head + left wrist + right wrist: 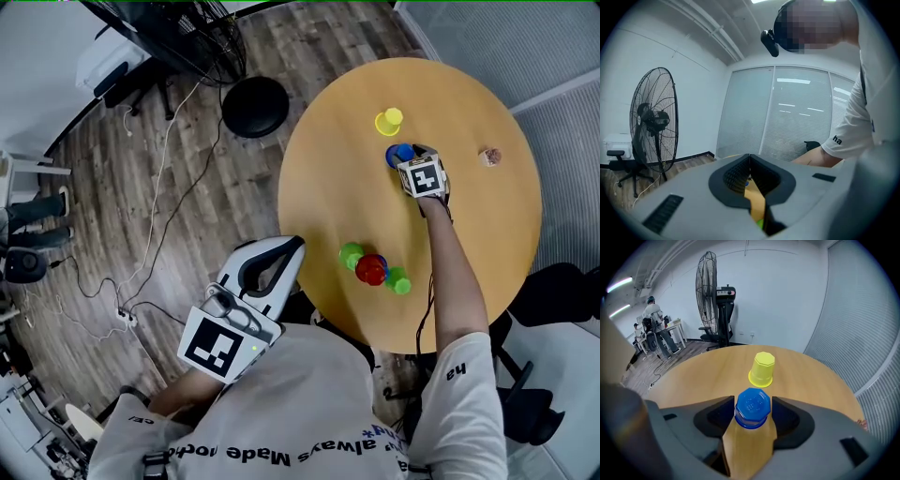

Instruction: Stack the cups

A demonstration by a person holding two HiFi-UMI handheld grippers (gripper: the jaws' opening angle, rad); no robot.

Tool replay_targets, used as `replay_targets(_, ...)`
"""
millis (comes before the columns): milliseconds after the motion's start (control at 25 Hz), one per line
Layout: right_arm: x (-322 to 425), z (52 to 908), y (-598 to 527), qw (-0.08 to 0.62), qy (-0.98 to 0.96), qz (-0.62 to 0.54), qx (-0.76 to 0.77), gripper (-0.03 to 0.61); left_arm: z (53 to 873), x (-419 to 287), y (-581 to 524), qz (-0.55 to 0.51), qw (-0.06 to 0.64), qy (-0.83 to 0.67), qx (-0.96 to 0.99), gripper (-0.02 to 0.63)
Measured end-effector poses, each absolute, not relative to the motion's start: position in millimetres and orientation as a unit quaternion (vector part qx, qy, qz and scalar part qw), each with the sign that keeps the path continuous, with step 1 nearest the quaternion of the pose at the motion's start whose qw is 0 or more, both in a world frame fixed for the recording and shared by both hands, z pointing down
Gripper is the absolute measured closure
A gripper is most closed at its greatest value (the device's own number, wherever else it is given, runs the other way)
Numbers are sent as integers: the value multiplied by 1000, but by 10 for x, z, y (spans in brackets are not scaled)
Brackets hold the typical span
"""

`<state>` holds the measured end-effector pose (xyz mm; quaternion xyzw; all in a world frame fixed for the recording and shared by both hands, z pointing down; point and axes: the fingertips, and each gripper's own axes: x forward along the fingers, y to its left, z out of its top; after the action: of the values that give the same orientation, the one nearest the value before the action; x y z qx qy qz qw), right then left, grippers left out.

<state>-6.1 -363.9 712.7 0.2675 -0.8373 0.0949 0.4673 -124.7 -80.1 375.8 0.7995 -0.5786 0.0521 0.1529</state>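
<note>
A blue cup (pixel 752 404) stands upside down on the round wooden table (pixel 487 234), between the jaws of my right gripper (pixel 753 416). The jaws stand wide on either side of the cup and do not seem to press on it. Just beyond it a yellow cup (pixel 762 370) sits upside down. In the head view the right gripper (pixel 409 153) reaches the blue cup (pixel 398 155), with the yellow cup (pixel 388 121) behind. Two green cups (pixel 351 255) and a red cup (pixel 371 270) cluster near the table's front edge. My left gripper (pixel 298 242) hangs off the table's left side, shut and empty.
A small brown object (pixel 489 157) lies at the table's right. A black fan base (pixel 255 106) and cables lie on the wood floor to the left. The standing fan (pixel 708 291) rises beyond the table. Glass walls close in the right side.
</note>
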Motion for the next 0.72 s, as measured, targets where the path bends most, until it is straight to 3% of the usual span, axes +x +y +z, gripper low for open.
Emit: replay_targets(720, 49, 6925, -3596, 456, -838, 89, 287, 331, 3654, -1217, -735, 40, 148, -576, 803, 589)
